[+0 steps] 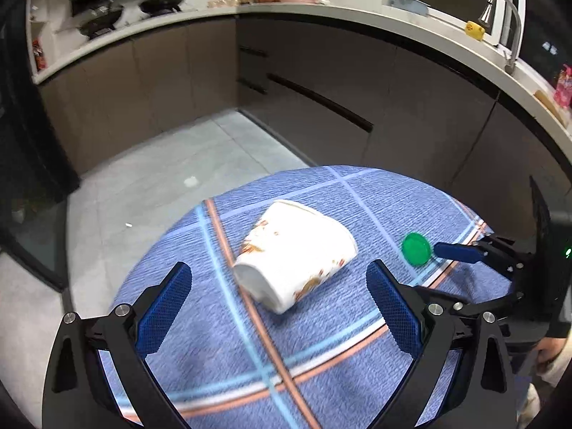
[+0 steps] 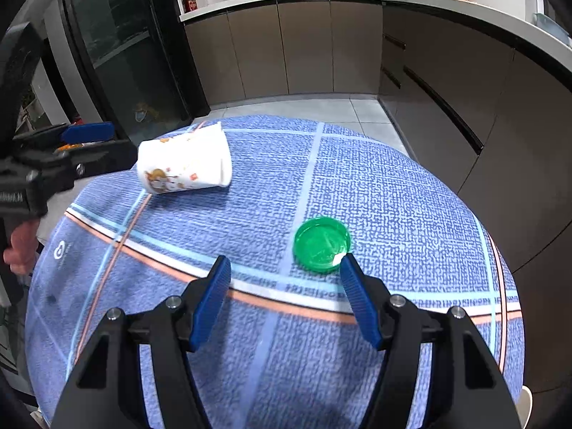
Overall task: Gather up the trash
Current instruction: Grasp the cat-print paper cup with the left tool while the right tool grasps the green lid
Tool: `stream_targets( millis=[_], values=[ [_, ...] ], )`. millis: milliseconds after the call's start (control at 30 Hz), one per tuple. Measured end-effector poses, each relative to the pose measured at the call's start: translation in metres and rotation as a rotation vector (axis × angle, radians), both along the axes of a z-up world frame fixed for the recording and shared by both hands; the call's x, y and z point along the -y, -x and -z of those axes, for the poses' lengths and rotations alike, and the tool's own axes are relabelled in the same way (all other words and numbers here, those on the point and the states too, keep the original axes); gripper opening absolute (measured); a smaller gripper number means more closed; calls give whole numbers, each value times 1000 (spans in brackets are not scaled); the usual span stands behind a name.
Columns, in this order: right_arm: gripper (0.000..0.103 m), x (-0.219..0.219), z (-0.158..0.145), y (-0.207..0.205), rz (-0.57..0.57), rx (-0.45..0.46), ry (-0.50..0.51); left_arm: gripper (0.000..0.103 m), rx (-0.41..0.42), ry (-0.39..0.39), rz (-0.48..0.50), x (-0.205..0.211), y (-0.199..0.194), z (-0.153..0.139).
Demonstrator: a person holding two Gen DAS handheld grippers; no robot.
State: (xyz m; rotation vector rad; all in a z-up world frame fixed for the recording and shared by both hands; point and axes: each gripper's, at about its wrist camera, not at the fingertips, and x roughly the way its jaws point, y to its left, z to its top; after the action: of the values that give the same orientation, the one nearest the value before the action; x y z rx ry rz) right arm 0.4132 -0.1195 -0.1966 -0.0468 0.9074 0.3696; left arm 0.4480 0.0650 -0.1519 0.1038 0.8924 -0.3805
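Two grippers hover over a blue plaid table.
Left gripper (image 1: 279,304) gapes before the tipped paper cup (image 1: 295,255); right gripper (image 2: 284,300), unclenched, nears the green lid (image 2: 321,243).

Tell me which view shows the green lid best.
The right wrist view: the green lid lies close, large and sharp, just beyond the right gripper. The left wrist view shows the lid small, off to the side.

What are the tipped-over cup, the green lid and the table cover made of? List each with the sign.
Paper cup: looks like thin coated paper, matte white with printed orange figures; rolled rim, slightly dented wall.
Green lid: probably plastic, translucent and glossy; a bright glare spot sits on its rim.
Tablecloth: seemingly woven fabric, matte blue with a coarse visible weave and pale and orange stripes.
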Motion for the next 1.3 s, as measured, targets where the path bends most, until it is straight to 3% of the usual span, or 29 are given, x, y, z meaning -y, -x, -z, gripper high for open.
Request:
stream_targets(
  millis=[100, 333, 567, 700, 767, 1000, 1167, 1300],
  values=[
    [64, 2, 3, -5, 2, 0, 0, 95, -55, 12, 34, 5, -20, 8],
    [64, 6, 6, -15, -1, 10, -5, 95, -177, 93, -17, -1, -56, 29],
    [59, 6, 9, -17, -13, 20, 12, 92, -242, 127, -32, -6, -63, 46],
    [40, 5, 10, -11, -18, 33, 43, 71, -253, 169, -58, -12, -59, 47],
    [35, 5, 9, -8, -21, 34, 51, 67, -243, 164, -62, -14, -56, 44],
    [35, 5, 9, 0, -26, 26, 45, 40, -194, 110, -28, -6, -33, 31],
    [37, 2, 9, 1, -15, 24, 31, 40, -170, 53, -14, 5, -20, 25],
    [42, 4, 8, -3, -2, 15, 12, 40, -173, 51, -16, 10, -17, 26]
  ],
)
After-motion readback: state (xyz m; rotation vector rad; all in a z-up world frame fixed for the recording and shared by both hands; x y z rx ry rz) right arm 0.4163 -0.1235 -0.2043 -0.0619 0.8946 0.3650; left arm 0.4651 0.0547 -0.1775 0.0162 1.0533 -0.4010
